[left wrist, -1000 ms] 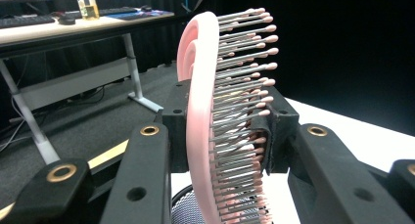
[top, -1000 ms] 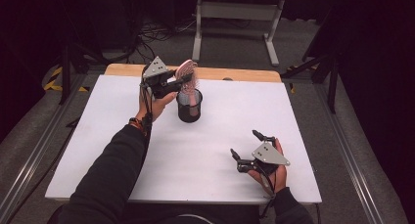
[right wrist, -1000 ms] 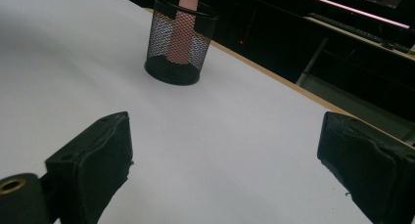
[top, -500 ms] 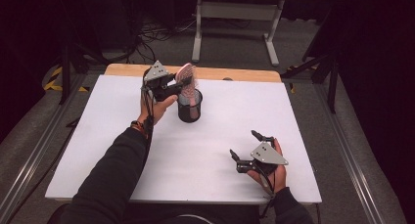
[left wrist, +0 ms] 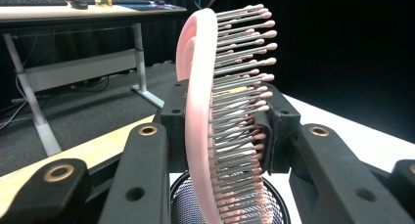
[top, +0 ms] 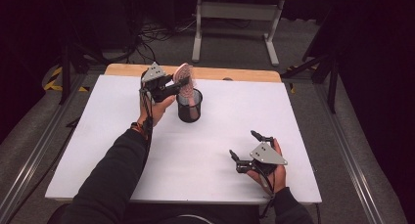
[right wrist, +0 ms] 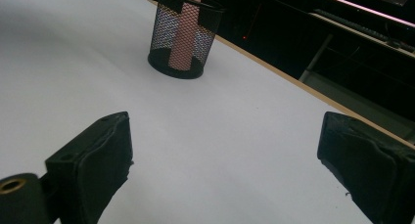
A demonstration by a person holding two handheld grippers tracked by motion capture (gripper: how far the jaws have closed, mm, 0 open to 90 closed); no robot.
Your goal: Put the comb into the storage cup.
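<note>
A pink hairbrush [top: 185, 77] stands upright with its handle [right wrist: 183, 38] down inside a black mesh cup [top: 189, 106] at the far middle of the white table [top: 98, 136]. My left gripper [top: 181, 87] is shut on the brush's head just above the cup's rim. In the left gripper view the bristles [left wrist: 240, 87] point right between the jaws, and the cup [left wrist: 178, 199] lies below. My right gripper [top: 243, 144] rests near the front right of the table, open with nothing in it. In the right gripper view the cup [right wrist: 161, 18] stands ahead, beyond the wide-apart jaws.
A wooden strip [top: 235, 73] runs along the table's far edge. Behind it stand a desk frame [top: 235, 11] and floor cables [top: 156, 31]. Metal rails [top: 29, 160] flank both sides of the table. Bare white surface lies between the cup and the right gripper.
The left gripper with the brush has sunk slightly over the cup. The right gripper has stayed where it was.
</note>
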